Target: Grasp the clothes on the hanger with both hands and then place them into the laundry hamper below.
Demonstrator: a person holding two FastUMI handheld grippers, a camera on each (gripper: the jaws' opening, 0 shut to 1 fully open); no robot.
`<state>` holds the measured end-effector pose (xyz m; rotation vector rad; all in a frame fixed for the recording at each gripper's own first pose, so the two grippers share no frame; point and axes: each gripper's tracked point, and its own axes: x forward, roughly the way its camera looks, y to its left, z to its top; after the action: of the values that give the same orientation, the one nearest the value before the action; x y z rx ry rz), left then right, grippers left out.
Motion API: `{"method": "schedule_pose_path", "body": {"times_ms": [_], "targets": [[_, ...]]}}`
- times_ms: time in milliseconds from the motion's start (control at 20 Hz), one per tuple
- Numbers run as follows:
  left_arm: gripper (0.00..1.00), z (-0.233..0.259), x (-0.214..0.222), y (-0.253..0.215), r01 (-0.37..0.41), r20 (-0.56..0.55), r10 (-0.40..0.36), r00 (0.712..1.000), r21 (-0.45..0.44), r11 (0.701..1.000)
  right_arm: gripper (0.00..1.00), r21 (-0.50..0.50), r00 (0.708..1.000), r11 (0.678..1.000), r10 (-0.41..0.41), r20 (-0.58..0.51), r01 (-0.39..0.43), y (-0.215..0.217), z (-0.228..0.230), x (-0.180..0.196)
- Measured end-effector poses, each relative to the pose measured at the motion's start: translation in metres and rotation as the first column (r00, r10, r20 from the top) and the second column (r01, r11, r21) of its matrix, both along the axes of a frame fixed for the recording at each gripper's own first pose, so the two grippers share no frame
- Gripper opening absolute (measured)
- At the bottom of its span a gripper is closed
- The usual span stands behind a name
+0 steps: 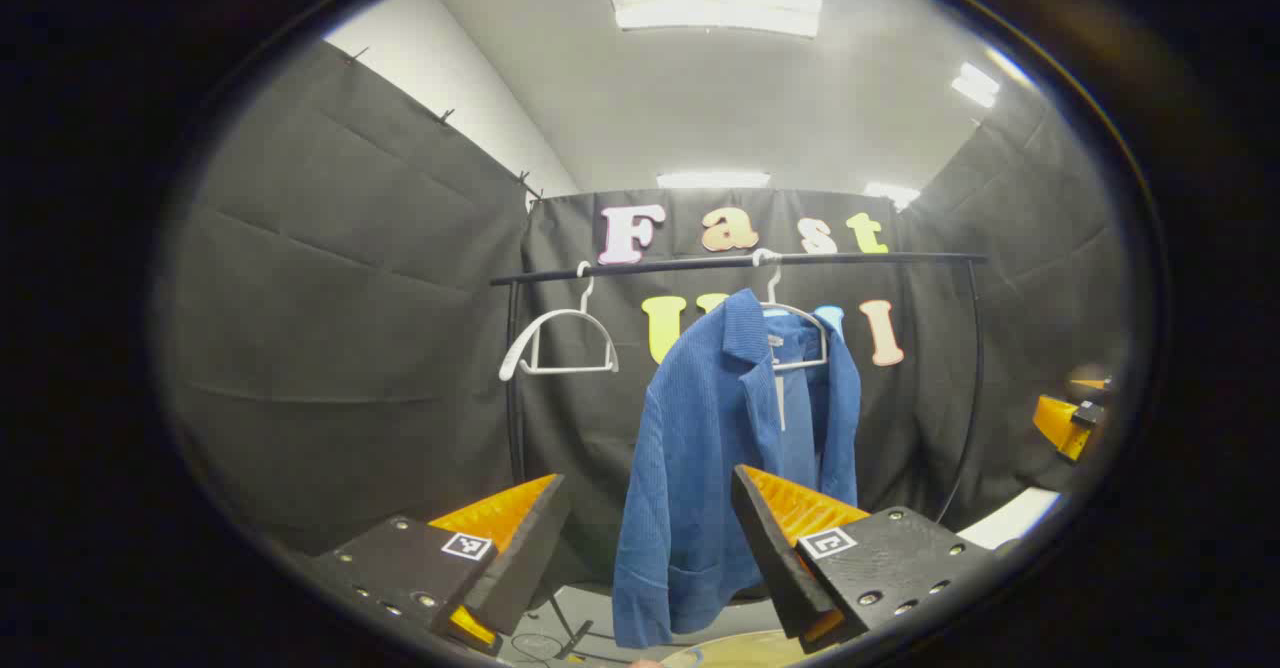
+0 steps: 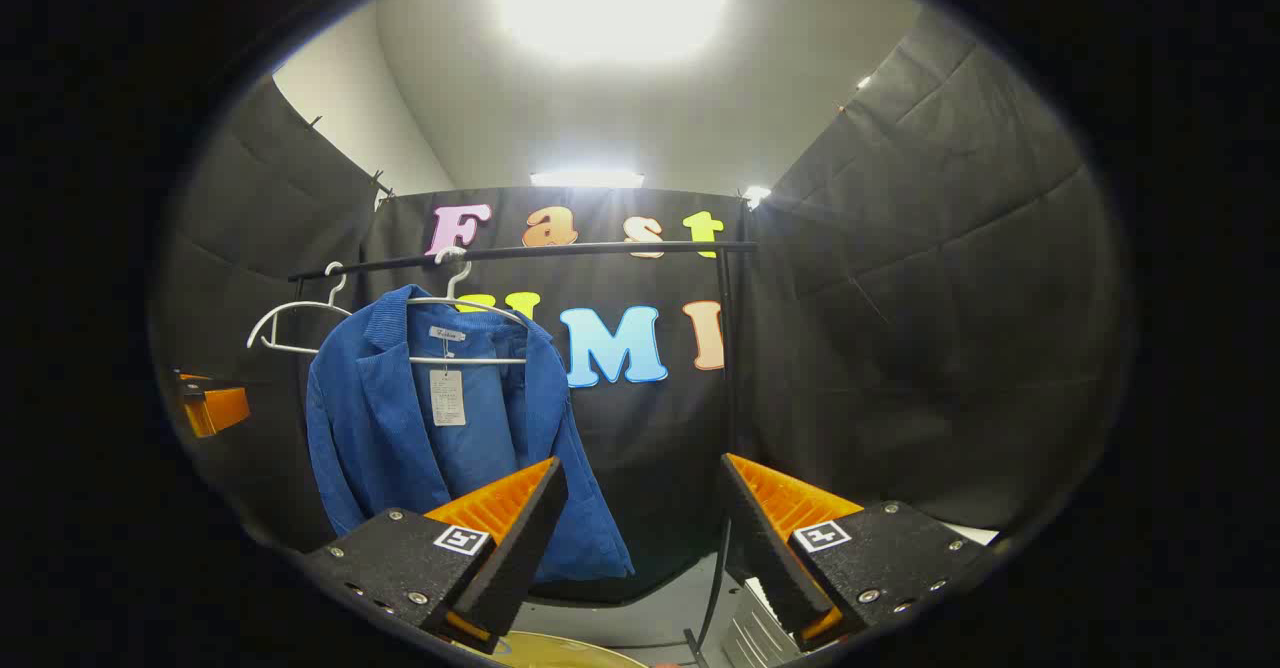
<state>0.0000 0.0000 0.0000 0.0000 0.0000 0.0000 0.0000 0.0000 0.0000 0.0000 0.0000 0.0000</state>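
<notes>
From the left gripper view I saw the blue corduroy jacket (image 1: pixel 700 468) hanging on a white hanger (image 1: pixel 795 333) from the black clothes rail (image 1: pixel 740 263), its collar slumped to one side so the hanger's far shoulder stood bare. A second white hanger (image 1: pixel 558 343) hung empty further along the rail. My left tool (image 1: pixel 650 538) sat wide open with nothing between its fingers, well short of the jacket. The right tool (image 1: pixel 1065 418) showed at the far edge of that view — too small for me to judge its gap there.

In the right gripper view the right tool (image 2: pixel 640 533) also gaped wide and held nothing. A pale rounded rim (image 2: pixel 560 651) showed at the bottom edge — possibly the hamper, though I could not tell.
</notes>
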Motion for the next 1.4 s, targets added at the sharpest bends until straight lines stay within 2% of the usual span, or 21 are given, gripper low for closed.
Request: {"method": "schedule_pose_path", "body": {"times_ms": [50, 100, 150, 200, 250, 400, 450, 500, 650, 950, 1000, 1050, 1100, 1350, 1400], "targets": [[0.99, 0.001, -0.001, 0.001, -0.002, 0.001, 0.002, 1.000, -0.002, 1.000, 0.94, 0.002, 1.000, 1.000, -0.001, 0.000, 0.001, 0.000, 0.000, 0.000], [0.94, 0.000, -0.002, 0.002, -0.003, 0.001, 0.003, 1.000, -0.004, 1.000, 0.94, 0.004, 1.000, 1.000, -0.002, 0.000, 0.002, 0.000, 0.000, 0.000], [0.94, 0.000, -0.001, 0.004, -0.005, 0.001, 0.005, 1.000, -0.004, 1.000, 0.94, 0.005, 1.000, 1.000, -0.003, 0.001, 0.003, 0.001, 0.001, 0.001], [0.99, -0.001, -0.001, 0.005, -0.007, 0.001, 0.007, 1.000, -0.004, 1.000, 0.94, 0.005, 1.000, 1.000, -0.004, 0.002, 0.004, 0.001, 0.001, 0.001], [0.94, 0.000, -0.001, 0.006, -0.009, 0.001, 0.009, 1.000, -0.003, 1.000, 0.94, 0.003, 1.000, 1.000, -0.005, 0.002, 0.005, 0.001, 0.001, 0.001], [0.94, -0.001, 0.000, 0.007, -0.012, 0.000, 0.012, 1.000, -0.004, 1.000, 0.94, 0.000, 1.000, 1.000, -0.005, 0.001, 0.005, 0.002, 0.000, 0.003], [0.99, -0.001, 0.000, 0.007, -0.012, -0.001, 0.012, 1.000, -0.004, 1.000, 0.94, -0.001, 1.000, 1.000, -0.004, 0.000, 0.004, 0.002, 0.000, 0.005], [0.94, -0.002, 0.000, 0.007, -0.012, 0.000, 0.012, 1.000, -0.004, 1.000, 0.94, -0.002, 1.000, 1.000, -0.004, 0.000, 0.004, 0.002, 0.000, 0.006], [0.94, -0.002, 0.007, -0.001, -0.006, -0.001, 0.006, 1.000, -0.006, 1.000, 0.94, 0.000, 1.000, 1.000, 0.000, 0.005, 0.000, 0.003, 0.004, 0.015], [0.94, 0.009, 0.032, -0.027, 0.013, 0.006, -0.013, 1.000, -0.026, 1.000, 0.94, 0.011, 0.999, 1.000, 0.029, 0.037, -0.029, 0.012, 0.021, 0.050], [0.99, 0.013, 0.037, -0.033, 0.018, 0.014, -0.018, 1.000, -0.027, 0.999, 0.95, 0.015, 0.998, 0.999, 0.035, 0.044, -0.036, 0.014, 0.024, 0.057], [0.99, 0.018, 0.042, -0.040, 0.024, 0.025, -0.023, 0.999, -0.029, 0.999, 0.94, 0.019, 0.998, 0.999, 0.042, 0.050, -0.043, 0.016, 0.027, 0.064], [0.94, 0.021, 0.045, -0.046, 0.028, 0.035, -0.027, 0.999, -0.031, 0.999, 0.94, 0.025, 0.997, 0.998, 0.052, 0.056, -0.053, 0.018, 0.030, 0.071], [0.94, 0.035, 0.074, -0.082, 0.043, 0.052, -0.041, 0.998, -0.045, 0.998, 0.94, 0.049, 0.992, 0.994, 0.097, 0.082, -0.101, 0.027, 0.044, 0.103], [0.99, 0.035, 0.082, -0.088, 0.048, 0.056, -0.045, 0.997, -0.044, 0.998, 0.94, 0.051, 0.990, 0.992, 0.108, 0.086, -0.113, 0.029, 0.045, 0.109]]}}
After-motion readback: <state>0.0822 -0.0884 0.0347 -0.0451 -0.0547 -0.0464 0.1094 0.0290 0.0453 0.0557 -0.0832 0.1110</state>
